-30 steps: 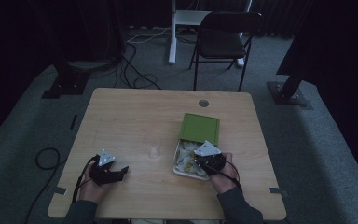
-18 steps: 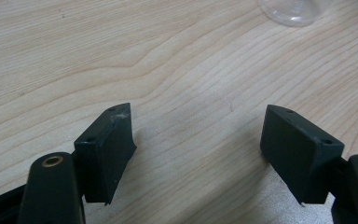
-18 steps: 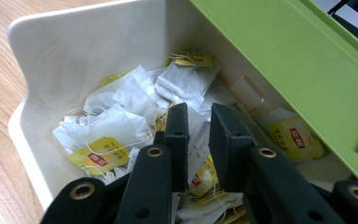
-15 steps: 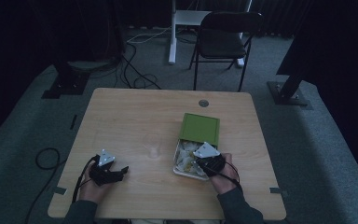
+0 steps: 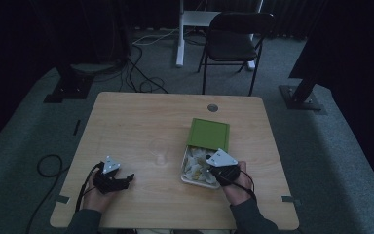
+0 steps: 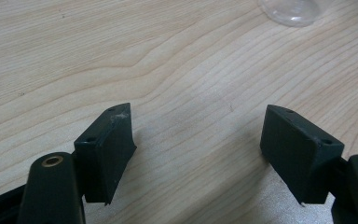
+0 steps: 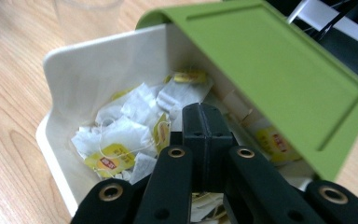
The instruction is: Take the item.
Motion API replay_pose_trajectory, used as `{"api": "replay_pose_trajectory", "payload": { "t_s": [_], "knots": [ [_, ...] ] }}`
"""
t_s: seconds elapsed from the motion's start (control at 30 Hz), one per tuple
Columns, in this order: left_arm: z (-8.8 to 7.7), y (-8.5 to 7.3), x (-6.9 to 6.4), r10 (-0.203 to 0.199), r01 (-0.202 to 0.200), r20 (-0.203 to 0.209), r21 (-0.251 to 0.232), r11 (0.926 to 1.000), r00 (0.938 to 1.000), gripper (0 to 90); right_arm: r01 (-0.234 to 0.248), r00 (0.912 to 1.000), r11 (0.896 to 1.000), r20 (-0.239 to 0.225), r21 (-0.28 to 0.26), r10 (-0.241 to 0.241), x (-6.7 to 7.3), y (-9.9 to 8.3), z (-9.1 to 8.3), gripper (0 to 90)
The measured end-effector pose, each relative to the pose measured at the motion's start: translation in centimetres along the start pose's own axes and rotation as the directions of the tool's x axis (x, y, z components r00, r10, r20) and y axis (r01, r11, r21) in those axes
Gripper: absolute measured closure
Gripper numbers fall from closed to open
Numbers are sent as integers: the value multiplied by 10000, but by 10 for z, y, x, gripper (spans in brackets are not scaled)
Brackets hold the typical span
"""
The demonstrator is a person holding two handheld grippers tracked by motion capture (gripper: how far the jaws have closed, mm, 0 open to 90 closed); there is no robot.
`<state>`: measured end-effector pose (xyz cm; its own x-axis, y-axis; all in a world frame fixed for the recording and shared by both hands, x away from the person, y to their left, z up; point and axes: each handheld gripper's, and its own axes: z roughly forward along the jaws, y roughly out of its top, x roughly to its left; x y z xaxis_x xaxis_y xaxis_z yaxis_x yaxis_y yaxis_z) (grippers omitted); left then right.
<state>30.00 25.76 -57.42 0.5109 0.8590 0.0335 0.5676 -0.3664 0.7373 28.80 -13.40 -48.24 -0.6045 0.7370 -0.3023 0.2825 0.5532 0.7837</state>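
My white box sits right of centre in the high view, its green lid swung open toward the top, tea bags with yellow tags heaped inside.

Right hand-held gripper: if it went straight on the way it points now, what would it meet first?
Probably the tea bags heaped in the white box. The right hand-held gripper, jaws shut, points down into the box beneath the raised green lid. Whether it already touches them is unclear.

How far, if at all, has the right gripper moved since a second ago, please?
No. The right gripper stays over the near end of the white box, just below the green lid, as in the earlier high views.
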Motion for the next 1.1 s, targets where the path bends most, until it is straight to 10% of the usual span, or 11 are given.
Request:
{"api": "replay_pose_trajectory", "payload": {
  "t_s": [1.1],
  "knots": [
    [0, 0, 0, 18, -18, 2, 13, 10000, 10000, 266, -439, 9935, 9824, -1110, -1817, 239, -15, 19, -53, 900]
  ]
}}
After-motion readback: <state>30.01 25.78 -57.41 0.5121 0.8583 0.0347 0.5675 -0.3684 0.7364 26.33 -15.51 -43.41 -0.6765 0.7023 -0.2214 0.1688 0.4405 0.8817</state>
